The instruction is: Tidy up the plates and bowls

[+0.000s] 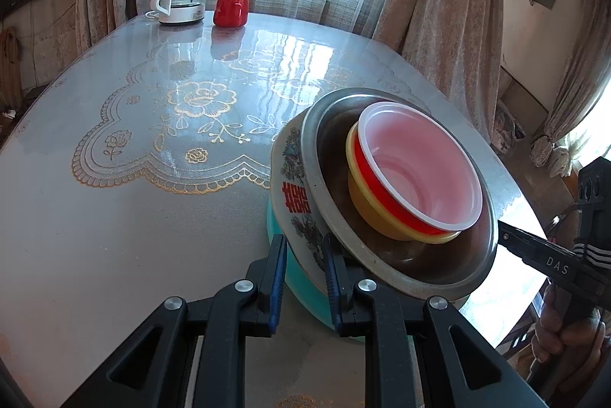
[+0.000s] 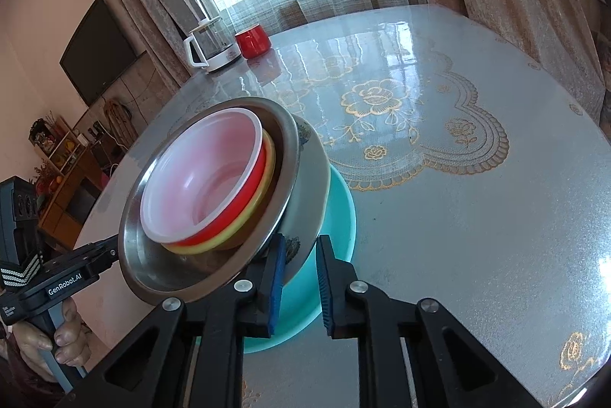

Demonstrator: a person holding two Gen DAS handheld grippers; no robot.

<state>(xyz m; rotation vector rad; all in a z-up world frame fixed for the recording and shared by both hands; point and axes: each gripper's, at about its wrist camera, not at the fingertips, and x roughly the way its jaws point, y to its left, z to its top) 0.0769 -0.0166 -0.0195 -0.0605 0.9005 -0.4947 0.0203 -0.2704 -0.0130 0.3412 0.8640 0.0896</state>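
Gripping teal plate (image 1: 301, 287) rim from opposite sides: left gripper (image 1: 304, 247), right gripper (image 2: 299, 249), fingers narrow, stack tilted.

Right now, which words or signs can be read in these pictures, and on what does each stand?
"DAS": on the right hand-held gripper.
"GenRobot.AI": on the left hand-held gripper.
"囍", in red: on the floral plate.
Too small to read: the print on the kettle base.

Bright window glare, fisheye-warped edges
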